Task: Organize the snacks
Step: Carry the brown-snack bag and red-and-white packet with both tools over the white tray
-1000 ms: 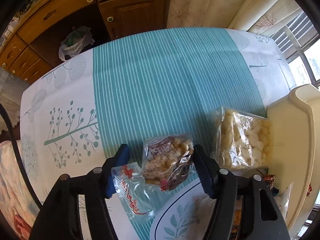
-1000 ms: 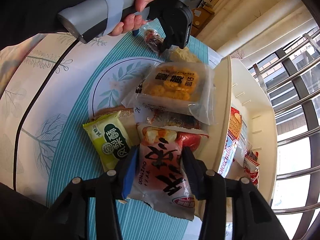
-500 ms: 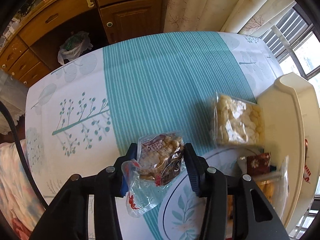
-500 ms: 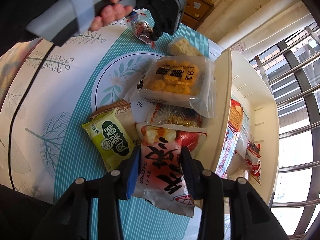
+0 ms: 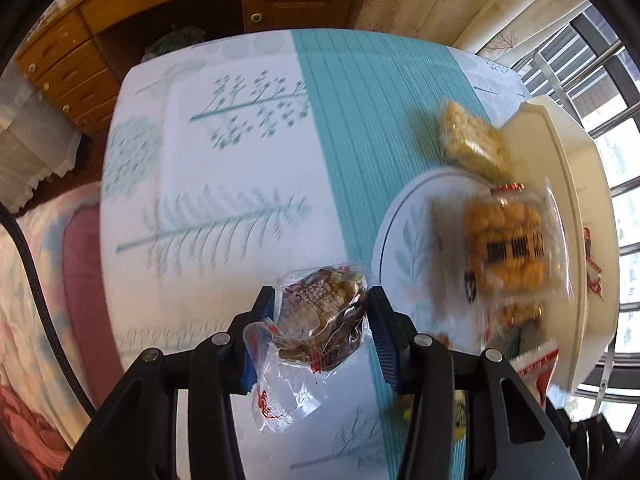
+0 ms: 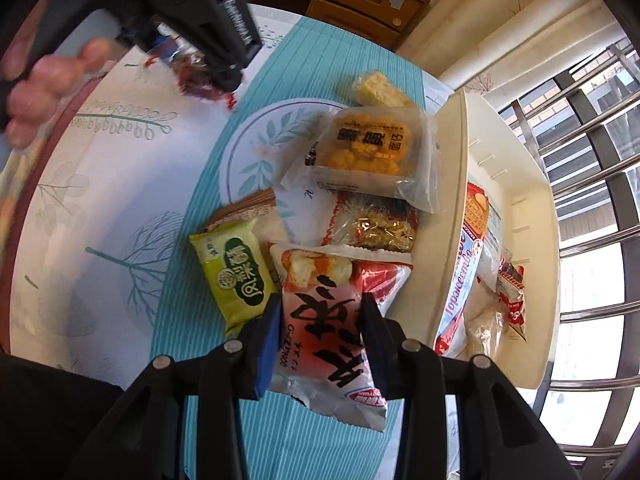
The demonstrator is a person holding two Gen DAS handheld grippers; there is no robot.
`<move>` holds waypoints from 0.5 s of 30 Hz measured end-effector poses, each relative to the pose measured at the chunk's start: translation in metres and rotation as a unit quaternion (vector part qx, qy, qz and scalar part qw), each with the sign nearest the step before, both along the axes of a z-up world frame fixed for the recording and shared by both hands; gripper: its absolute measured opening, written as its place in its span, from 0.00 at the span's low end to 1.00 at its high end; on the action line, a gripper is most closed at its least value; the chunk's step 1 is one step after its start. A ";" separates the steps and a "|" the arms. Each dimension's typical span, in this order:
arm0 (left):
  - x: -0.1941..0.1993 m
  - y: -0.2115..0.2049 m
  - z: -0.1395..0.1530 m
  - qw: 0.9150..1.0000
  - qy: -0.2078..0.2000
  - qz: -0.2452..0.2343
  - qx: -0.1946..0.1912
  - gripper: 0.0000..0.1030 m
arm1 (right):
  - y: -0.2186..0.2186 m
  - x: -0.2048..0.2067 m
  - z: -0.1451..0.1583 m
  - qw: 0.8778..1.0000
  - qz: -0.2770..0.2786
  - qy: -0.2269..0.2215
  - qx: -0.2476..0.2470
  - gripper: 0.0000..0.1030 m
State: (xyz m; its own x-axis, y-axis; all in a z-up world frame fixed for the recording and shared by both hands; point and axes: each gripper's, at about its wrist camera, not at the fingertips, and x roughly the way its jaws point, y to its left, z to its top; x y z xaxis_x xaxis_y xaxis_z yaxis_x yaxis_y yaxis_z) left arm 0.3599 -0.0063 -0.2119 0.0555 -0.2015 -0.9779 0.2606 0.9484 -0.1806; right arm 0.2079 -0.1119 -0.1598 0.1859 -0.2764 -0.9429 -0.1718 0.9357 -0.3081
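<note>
My left gripper [image 5: 322,312] is shut on a clear packet of brown snacks [image 5: 320,316] and holds it above the table. It also shows in the right wrist view [image 6: 196,76], held high at the upper left. My right gripper [image 6: 320,316] is shut on a pink-and-white snack bag [image 6: 320,336] at the near end of the snack pile. A cream tray [image 6: 516,184] with several packets stands to the right of the pile.
A green packet [image 6: 236,272], a clear pack of golden biscuits [image 6: 372,152], a red-edged packet [image 6: 372,228] and a pale puffed-snack bag [image 6: 380,90] lie on the teal tablecloth [image 5: 360,92] beside the tray. Wooden drawers [image 5: 120,12] stand behind the table.
My left gripper has lifted the brown snack packet off the table and swung left and back. My right gripper has stayed shut on the pink bag, almost still.
</note>
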 end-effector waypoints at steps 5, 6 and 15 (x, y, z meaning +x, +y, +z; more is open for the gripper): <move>-0.035 0.035 0.020 1.000 -0.002 0.014 -0.021 0.44 | 0.018 -0.006 0.016 1.000 0.012 -0.009 0.009 0.37; -0.044 0.043 0.025 0.999 -0.005 0.016 -0.028 0.44 | 0.022 -0.007 0.019 1.000 0.017 -0.011 0.009 0.37; -0.095 0.085 0.062 0.993 -0.041 0.054 -0.097 0.44 | 0.031 -0.019 0.049 0.999 0.040 -0.017 0.028 0.37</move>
State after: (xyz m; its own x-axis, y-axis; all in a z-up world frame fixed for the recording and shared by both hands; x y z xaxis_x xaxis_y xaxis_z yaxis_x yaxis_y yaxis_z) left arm 0.2646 0.0787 -0.1498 0.1643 -0.3738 -0.9129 0.1803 0.9212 -0.3448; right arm 0.1891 -0.0807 -0.1107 0.2372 -0.2064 -0.9493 -0.2364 0.9355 -0.2625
